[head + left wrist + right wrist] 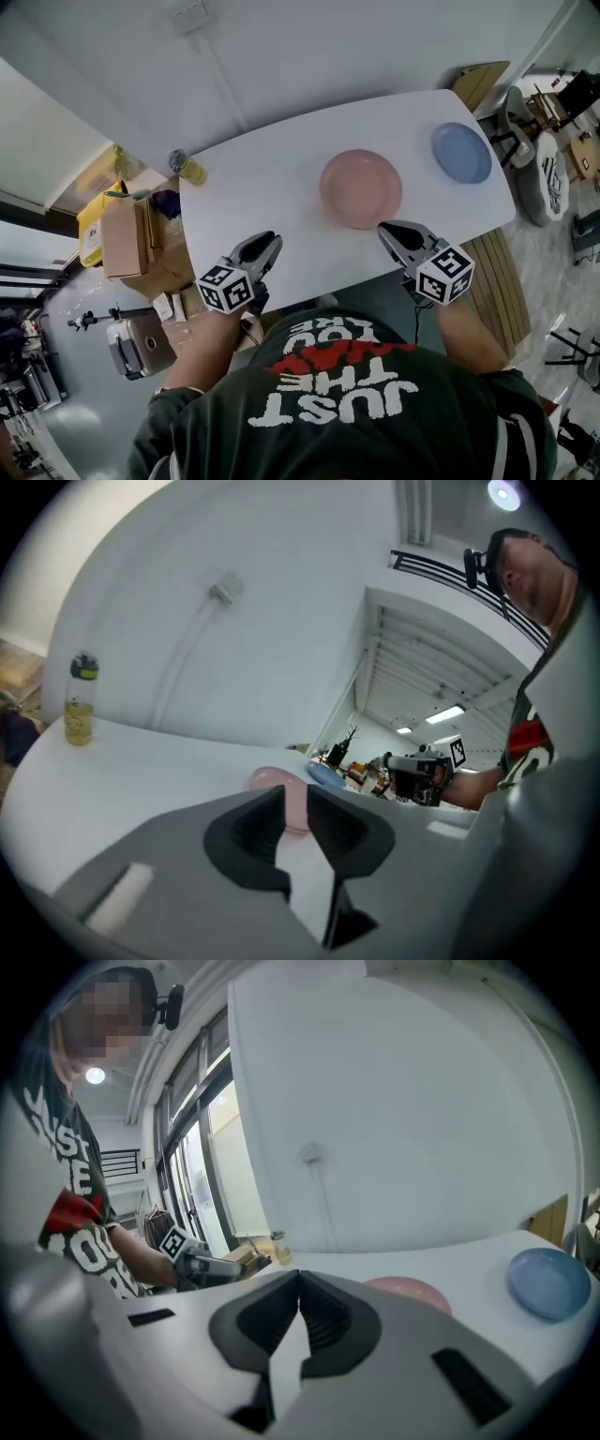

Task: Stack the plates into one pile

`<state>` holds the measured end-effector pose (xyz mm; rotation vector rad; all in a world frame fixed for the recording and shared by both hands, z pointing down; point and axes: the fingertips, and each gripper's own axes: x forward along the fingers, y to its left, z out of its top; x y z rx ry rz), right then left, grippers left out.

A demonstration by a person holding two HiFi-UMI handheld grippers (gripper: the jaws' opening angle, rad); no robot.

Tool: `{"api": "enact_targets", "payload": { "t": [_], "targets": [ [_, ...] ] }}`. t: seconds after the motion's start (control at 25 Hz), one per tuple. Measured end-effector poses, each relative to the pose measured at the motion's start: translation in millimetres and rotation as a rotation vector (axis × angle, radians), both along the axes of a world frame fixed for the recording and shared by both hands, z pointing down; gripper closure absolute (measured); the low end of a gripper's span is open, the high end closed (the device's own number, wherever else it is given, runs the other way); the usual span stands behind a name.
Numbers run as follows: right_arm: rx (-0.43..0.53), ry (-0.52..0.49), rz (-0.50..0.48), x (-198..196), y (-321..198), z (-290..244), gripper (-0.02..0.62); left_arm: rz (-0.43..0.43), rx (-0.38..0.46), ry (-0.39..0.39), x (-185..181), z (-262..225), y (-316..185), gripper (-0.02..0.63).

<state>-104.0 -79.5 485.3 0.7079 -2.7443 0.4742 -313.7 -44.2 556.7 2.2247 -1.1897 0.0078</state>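
Closest is the person's dark T-shirt [337,394]; its white print reads "JUST THE", upside-down from the head view, beside a red word too creased to read. Just past it the left gripper [270,240] hovers over the near edge of the white table [272,178], its jaws a narrow gap apart with nothing between them. The right gripper [386,228] hangs over the same edge with its jaws brought together, empty. Each carries a cube of black-and-white square markers.

The pink plate [361,187] lies on the table just ahead of the right gripper and slightly to its left, ahead and to the right of the left gripper. The blue plate [461,152] lies apart from it, farther ahead and to the right of the right gripper, near the table's far right corner. A bottle of yellow liquid [187,169] stands at the far left corner, ahead of the left gripper.

Behind the table runs a plain white wall [300,56] with a socket [187,16]. Cardboard boxes [122,239] sit on the floor left of the left gripper, and a white chair [539,178] stands beyond the table's right end
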Motion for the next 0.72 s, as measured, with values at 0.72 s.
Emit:
{"api": "enact_targets", "payload": {
  "t": [0.72],
  "targets": [
    [0.100, -0.052, -0.220, 113, -89, -46, 0.591, -0.362, 0.107, 0.064, 100, -35, -18, 0.598]
  ]
}}
